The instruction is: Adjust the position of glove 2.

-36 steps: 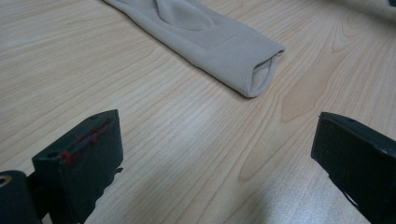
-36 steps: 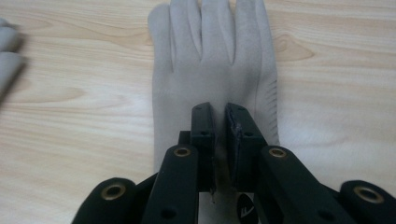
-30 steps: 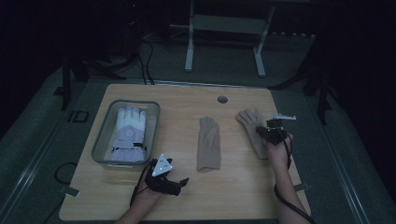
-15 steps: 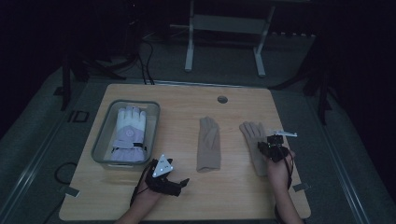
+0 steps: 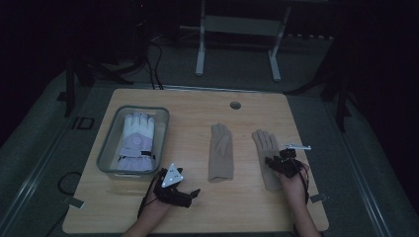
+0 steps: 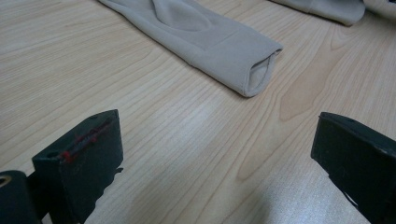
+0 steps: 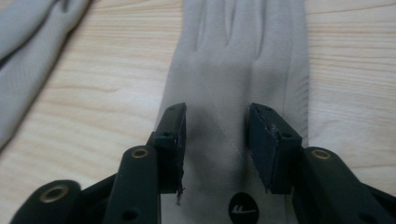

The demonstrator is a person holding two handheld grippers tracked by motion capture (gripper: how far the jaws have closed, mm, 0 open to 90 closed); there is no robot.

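Note:
A beige glove [image 5: 263,142] lies flat on the table's right side, fingers pointing away. My right gripper [image 5: 274,165] hovers over its cuff end. In the right gripper view the jaws [image 7: 217,140] stand apart above the glove [image 7: 243,56]; they have just been opening, and the pads do not press the fabric. A second beige glove [image 5: 220,150] lies at the table's middle. My left gripper [image 5: 191,195] rests near the front edge, open and holding nothing [image 6: 217,140], facing that glove's cuff [image 6: 224,46].
A clear tray [image 5: 106,148] at the left holds a white and purple winter glove [image 5: 136,140]. A round cable hole [image 5: 235,105] sits near the far edge. Bare wood lies between the tray and the middle glove.
The right gripper drew the right beige glove toward the near edge, then its jaws parted and let the glove go. The left gripper stayed put.

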